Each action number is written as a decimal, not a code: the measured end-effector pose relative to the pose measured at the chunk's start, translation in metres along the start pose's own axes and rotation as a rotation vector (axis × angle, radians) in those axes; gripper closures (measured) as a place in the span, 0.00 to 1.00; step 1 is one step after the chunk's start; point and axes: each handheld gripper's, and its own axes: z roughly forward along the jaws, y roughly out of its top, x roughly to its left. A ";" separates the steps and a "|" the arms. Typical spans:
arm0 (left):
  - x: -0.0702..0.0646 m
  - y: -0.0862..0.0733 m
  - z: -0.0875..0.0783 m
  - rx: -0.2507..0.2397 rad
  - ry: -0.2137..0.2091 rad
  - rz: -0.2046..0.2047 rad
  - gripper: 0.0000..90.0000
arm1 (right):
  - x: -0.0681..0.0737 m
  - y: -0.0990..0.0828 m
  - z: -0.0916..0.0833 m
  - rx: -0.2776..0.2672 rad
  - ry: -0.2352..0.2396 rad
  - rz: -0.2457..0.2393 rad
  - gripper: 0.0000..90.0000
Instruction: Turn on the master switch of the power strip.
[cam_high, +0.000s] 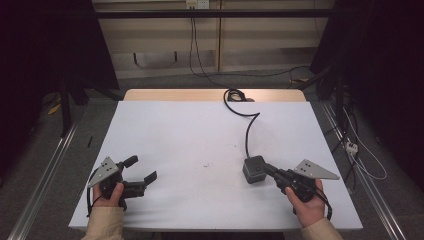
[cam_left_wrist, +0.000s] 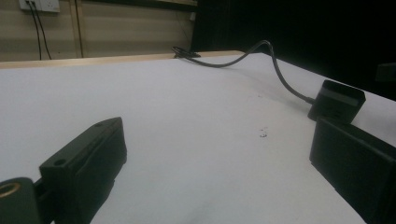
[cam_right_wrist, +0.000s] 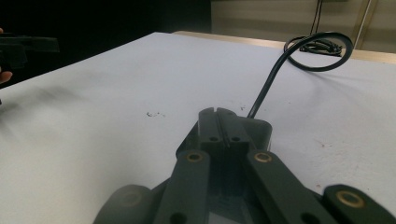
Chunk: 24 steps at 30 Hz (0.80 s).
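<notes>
**Right claw clenched at the cabled block; left claw spread and idle**

Right claw: jaws pressed together, no gap visible in the right gripper view, tips touching the near face of the black block. Nothing between the jaws; not a grasp, more a nudge or a rest against it. Block just ahead of the tips, flat on the white surface. Black cable out of the block's far side, away from the claw, curling toward the surface's far edge.

Left claw: released, jaws wide apart, nothing between them. Block well off to its right, seen past its right jaw in the left gripper view.

Likely step: taking hold of the block. To do well:
- Back off slightly, open wide enough to straddle the block.
- Close on two opposite side faces, not a corner.
- Keep clear of the cable exit; stiff cable probably tugs and twists the block.
- Lift slowly, watching for cable drag.

Small dark specks left of the block, mid-surface; no obstacle.
</notes>
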 end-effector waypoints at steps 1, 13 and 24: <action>0.000 0.000 0.000 0.000 0.000 0.000 0.04 | 0.000 0.000 0.001 0.004 -0.002 0.003 1.00; 0.000 0.001 0.000 -0.007 0.004 0.001 0.04 | 0.000 0.000 0.009 0.033 -0.005 -0.005 1.00; 0.000 0.000 0.000 -0.002 -0.001 0.003 0.04 | -0.001 -0.001 0.016 0.053 -0.011 -0.020 1.00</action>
